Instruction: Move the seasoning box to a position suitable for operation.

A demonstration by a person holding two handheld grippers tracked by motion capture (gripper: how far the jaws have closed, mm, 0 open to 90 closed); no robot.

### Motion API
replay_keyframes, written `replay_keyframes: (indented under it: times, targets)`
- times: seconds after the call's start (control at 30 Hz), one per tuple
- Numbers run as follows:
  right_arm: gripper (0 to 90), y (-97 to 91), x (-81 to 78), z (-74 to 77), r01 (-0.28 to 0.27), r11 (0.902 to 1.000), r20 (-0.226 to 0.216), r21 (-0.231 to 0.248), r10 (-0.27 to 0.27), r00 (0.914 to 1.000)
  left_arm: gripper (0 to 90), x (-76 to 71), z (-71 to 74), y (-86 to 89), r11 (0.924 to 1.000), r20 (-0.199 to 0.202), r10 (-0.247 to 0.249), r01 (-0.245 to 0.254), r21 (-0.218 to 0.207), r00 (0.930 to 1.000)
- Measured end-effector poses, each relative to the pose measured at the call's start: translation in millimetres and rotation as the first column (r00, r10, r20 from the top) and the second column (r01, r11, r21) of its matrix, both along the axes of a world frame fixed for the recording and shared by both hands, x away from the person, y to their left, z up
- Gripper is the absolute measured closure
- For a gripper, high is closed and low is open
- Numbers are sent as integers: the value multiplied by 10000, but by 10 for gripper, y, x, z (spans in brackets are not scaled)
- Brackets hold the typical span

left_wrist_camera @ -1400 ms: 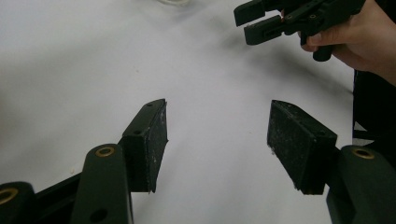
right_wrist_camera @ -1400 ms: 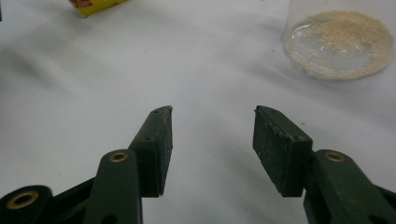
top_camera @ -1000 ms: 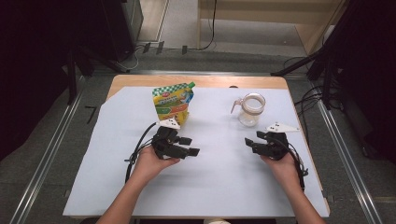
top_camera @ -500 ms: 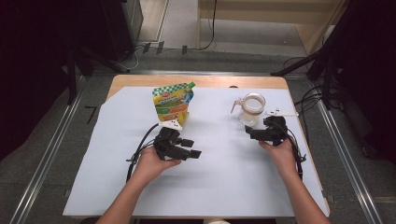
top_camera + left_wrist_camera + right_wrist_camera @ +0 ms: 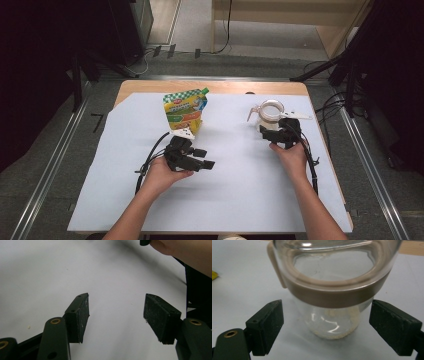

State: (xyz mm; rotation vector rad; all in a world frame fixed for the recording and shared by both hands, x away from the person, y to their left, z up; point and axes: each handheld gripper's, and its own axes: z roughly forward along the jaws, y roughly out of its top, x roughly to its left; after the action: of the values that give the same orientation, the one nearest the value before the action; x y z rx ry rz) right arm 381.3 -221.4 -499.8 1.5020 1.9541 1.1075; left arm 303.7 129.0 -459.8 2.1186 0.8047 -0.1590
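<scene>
Your right gripper (image 5: 274,133) moved up-frame to the clear glass jar with a tan rim (image 5: 334,282), right of centre on the bench (image 5: 240,200); its jaws spread around it, untouching. Left gripper (image 5: 116,317): spread, empty.

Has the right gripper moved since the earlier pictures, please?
Yes. The right gripper has moved up the high view to the glass jar; its jaws have just been opening and now flank it.

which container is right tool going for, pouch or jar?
The jar: clear glass, tan collar, between the open right tool pads. The pouch stands by the left tool.
</scene>
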Motion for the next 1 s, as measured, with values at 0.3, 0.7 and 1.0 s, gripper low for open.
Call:
replay_keyframes:
  times: [0.3, 0.7, 1.0]
  targets:
    - [99, 100, 177, -67, 584, 9982, 680, 121, -591, 9959, 381, 13, 14, 49, 9998, 10, 186, -186, -78, 9998]
    - [87, 179, 289, -169, 1169, 9913, 1131, 608, -1232, 9859, 382, 20, 12, 50, 9998, -5, 139, -139, -164, 9999]
    - [93, 207, 297, -180, 1526, 9842, 1227, 898, -1630, 9790, 387, 21, 7, 48, 9998, -55, 142, -143, -141, 9999]
